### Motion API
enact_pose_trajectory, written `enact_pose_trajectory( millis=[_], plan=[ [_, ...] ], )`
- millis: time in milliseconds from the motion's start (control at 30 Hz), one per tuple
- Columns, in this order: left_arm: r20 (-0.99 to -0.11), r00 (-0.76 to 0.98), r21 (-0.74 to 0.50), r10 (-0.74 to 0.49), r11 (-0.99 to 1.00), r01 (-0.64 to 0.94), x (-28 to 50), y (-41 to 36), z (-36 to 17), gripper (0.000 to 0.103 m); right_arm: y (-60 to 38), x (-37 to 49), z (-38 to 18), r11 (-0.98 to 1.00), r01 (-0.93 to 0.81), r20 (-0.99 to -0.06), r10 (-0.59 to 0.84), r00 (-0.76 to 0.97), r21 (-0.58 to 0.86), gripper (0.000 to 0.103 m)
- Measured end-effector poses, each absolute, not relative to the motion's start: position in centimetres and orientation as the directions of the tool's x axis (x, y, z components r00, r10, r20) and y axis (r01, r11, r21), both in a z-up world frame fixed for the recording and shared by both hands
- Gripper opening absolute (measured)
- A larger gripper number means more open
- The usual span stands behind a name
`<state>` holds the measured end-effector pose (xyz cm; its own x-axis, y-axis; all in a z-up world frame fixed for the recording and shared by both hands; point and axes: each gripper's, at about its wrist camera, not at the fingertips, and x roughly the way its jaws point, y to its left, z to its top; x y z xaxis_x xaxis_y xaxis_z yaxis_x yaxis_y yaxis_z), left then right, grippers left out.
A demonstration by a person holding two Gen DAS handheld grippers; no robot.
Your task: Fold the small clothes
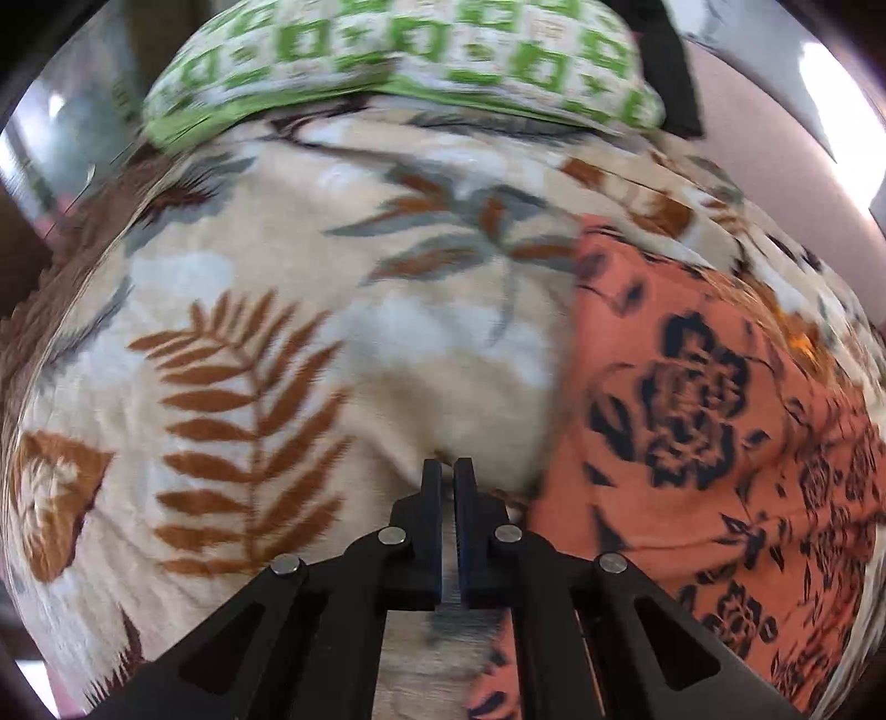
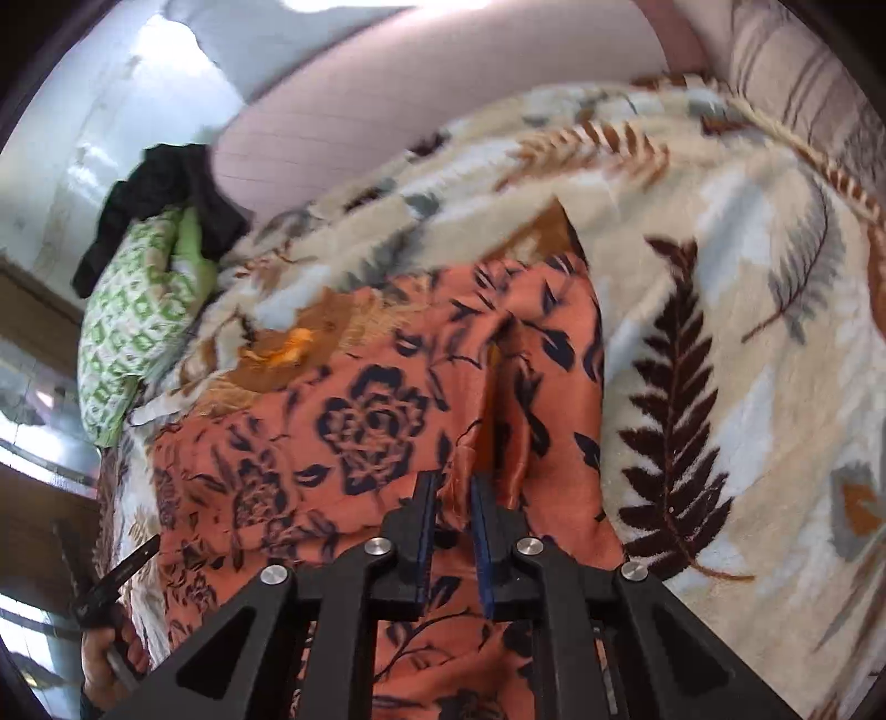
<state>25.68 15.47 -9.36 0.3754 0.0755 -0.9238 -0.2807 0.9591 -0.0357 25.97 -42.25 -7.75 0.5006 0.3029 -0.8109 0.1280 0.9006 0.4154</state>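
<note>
Between the nearly closed fingers of the right gripper, at lower centre of its view, a raised fold of the orange flowered garment seems pinched, the cloth running up the frame. The left gripper is together on nothing, with the garment just to its right on the leaf-patterned blanket. Farther off, top of frame, lies a green-checked cloth; no writing is readable.

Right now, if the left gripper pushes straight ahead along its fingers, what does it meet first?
The left gripper, fingers nearly closed on nothing visible, points at the cream leaf-print blanket, so it would likely meet that first. The orange floral garment lies just right of that line; depth is unclear.
</note>
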Motion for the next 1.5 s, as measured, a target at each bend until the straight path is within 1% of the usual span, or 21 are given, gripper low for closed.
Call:
enact_pose_trajectory(
  millis=[133, 200, 233, 267, 333, 500, 567, 633, 700, 733, 767, 833, 1000, 1133, 1167, 1200, 1233, 1267, 1300, 1400, 1500],
  plan=[
    [-0.901, 0.427, -0.204, -0.081, 0.946, -0.251, 25.5, 16.1, -8.0, 0.007, -43.2, 25.8, -12.6, 0.915, 0.183, -0.886, 0.272, 0.375, 0.359, 0.015],
    [-0.879, 0.469, -0.187, -0.083, 0.965, -0.181, 26.0, 14.8, -6.4, 0.026, -44.5, 25.1, -12.8, 0.863, 0.197, -0.831, 0.350, 0.432, 0.466, 0.017],
    [-0.871, 0.486, -0.173, -0.073, 0.971, -0.164, 26.4, 14.2, -5.9, 0.051, -45.0, 24.9, -12.2, 0.847, 0.189, -0.803, 0.366, 0.471, 0.497, 0.030],
    [-0.863, 0.501, -0.158, -0.061, 0.976, -0.153, 26.9, 13.6, -5.5, 0.062, -45.3, 25.1, -11.3, 0.841, 0.178, -0.784, 0.370, 0.499, 0.511, 0.062],
    [-0.847, 0.530, -0.142, -0.044, 0.979, -0.146, 28.1, 12.8, -5.3, 0.069, -45.8, 25.5, -9.7, 0.829, 0.161, -0.737, 0.366, 0.569, 0.536, 0.093],
    [-0.894, 0.444, -0.140, -0.054, 0.977, -0.163, 32.4, 12.7, -8.3, 0.069, -45.9, 29.4, -9.6, 0.830, 0.129, -0.731, 0.391, 0.560, 0.542, 0.093],
    [-0.897, 0.439, -0.143, -0.051, 0.973, -0.179, 32.9, 13.0, -8.8, 0.059, -45.3, 31.1, -10.7, 0.848, 0.135, -0.766, 0.380, 0.518, 0.512, 0.091],
    [-0.902, 0.427, -0.145, -0.056, 0.973, -0.179, 33.5, 13.3, -9.4, 0.017, -44.4, 32.7, -11.5, 0.869, 0.123, -0.785, 0.361, 0.503, 0.479, 0.090],
    [-0.906, 0.418, -0.144, -0.065, 0.976, -0.161, 33.9, 13.2, -9.5, 0.004, -43.9, 33.2, -11.9, 0.893, 0.081, -0.795, 0.349, 0.497, 0.443, 0.068],
    [-0.904, 0.426, -0.121, -0.041, 0.979, -0.163, 34.1, 13.0, -9.3, 0.000, -43.3, 33.6, -12.0, 0.915, 0.069, -0.823, 0.323, 0.468, 0.398, 0.031],
    [-0.897, 0.442, -0.090, -0.005, 0.981, -0.172, 34.2, 13.0, -9.0, 0.000, -42.9, 33.7, -12.0, 0.932, 0.062, -0.839, 0.291, 0.460, 0.358, 0.018],
    [-0.873, 0.486, -0.078, 0.032, 0.976, -0.204, 34.1, 13.5, -7.9, 0.000, -42.2, 33.4, -11.3, 0.949, 0.041, -0.840, 0.257, 0.478, 0.314, 0.010],
    [-0.858, 0.513, -0.146, -0.024, 0.969, -0.199, 34.4, 14.7, -8.3, 0.000, -42.5, 31.8, -10.2, 0.970, 0.047, -0.822, 0.175, 0.542, 0.237, 0.008],
    [-0.836, 0.528, -0.238, -0.149, 0.966, -0.103, 34.4, 14.2, -8.1, 0.005, -43.9, 31.4, -12.3, 0.933, 0.071, -0.817, 0.271, 0.508, 0.354, 0.010],
    [-0.838, 0.519, -0.250, -0.169, 0.964, -0.088, 34.8, 13.9, -8.1, 0.011, -44.2, 31.0, -11.9, 0.919, 0.061, -0.791, 0.299, 0.534, 0.389, 0.014],
    [-0.844, 0.505, -0.260, -0.182, 0.962, -0.087, 35.2, 13.7, -8.2, 0.029, -44.6, 30.8, -11.3, 0.902, 0.051, -0.765, 0.333, 0.552, 0.429, 0.018],
    [-0.846, 0.498, -0.267, -0.189, 0.959, -0.090, 35.4, 13.7, -8.3, 0.054, -44.9, 30.7, -10.8, 0.893, 0.049, -0.750, 0.345, 0.564, 0.448, 0.036],
    [-0.846, 0.497, -0.274, -0.193, 0.957, -0.095, 35.7, 13.7, -8.5, 0.058, -45.1, 30.7, -10.2, 0.885, 0.054, -0.737, 0.350, 0.578, 0.462, 0.055],
    [-0.842, 0.504, -0.277, -0.191, 0.956, -0.101, 36.0, 13.7, -8.8, 0.058, -45.5, 30.6, -9.8, 0.879, 0.064, -0.720, 0.343, 0.603, 0.473, 0.091],
    [-0.847, 0.488, -0.291, -0.212, 0.952, -0.092, 36.4, 13.4, -9.6, 0.057, -45.1, 31.5, -9.6, 0.890, 0.059, -0.729, 0.331, 0.599, 0.453, 0.095],
    [-0.860, 0.461, -0.290, -0.218, 0.952, -0.092, 36.9, 13.2, -10.3, 0.028, -44.4, 32.7, -10.5, 0.897, 0.056, -0.751, 0.332, 0.570, 0.439, 0.093]
  ],
)
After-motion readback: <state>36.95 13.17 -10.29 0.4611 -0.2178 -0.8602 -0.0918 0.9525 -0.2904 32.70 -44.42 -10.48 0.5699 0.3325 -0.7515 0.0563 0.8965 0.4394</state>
